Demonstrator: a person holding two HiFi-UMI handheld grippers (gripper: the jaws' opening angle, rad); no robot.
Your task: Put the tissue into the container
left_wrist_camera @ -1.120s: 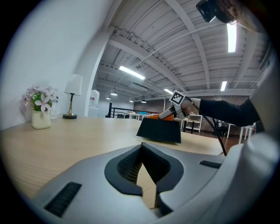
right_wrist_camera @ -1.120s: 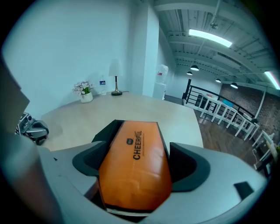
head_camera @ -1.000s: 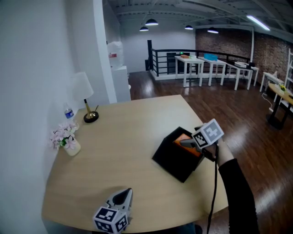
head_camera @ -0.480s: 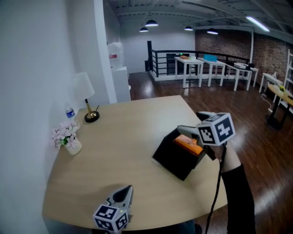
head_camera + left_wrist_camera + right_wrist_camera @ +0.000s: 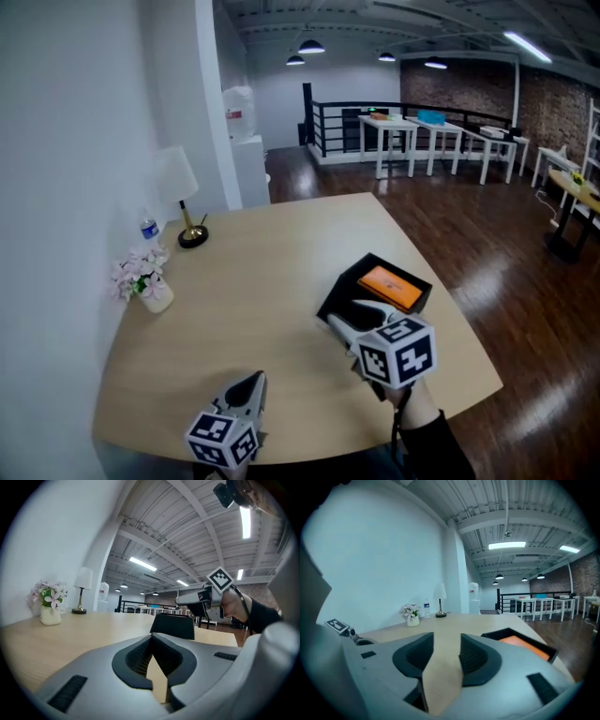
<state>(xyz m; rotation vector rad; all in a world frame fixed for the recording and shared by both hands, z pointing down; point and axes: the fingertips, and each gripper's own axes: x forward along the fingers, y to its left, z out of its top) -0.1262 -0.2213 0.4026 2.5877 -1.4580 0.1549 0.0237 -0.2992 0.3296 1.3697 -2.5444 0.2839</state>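
Near the right edge of the tabletop, the flat orange tissue pack (image 5: 388,284) lies inside the shallow black rectangular container (image 5: 343,296), toward its far side, with its top face showing. The container sits turned cornerwise to the table's edges on the pale wooden tabletop (image 5: 253,281). Just at the container's near corner hangs the right gripper (image 5: 345,315), held in a dark-sleeved hand; from the left gripper view it (image 5: 179,601) stands clear above the container's rim (image 5: 172,626), not touching it. Its jaws have just been closing, yet they stand apart with a strip of bare wood showing between them in the right gripper view (image 5: 446,641), and nothing is caught there; the orange pack (image 5: 520,644) shows off to the right of them. The left gripper (image 5: 251,384) rests low near the front edge of the tabletop, well apart from the container, its jaws brought together at the tips and holding nothing (image 5: 152,637). Along the far left edge, by the white wall, stand a white pot of pink flowers (image 5: 145,279), a small clear water bottle (image 5: 149,230) and a white-shaded lamp on a brass foot (image 5: 178,187). Beyond the table lie a dark wooden floor (image 5: 469,234), a black railing (image 5: 337,127) and white tables (image 5: 441,141).
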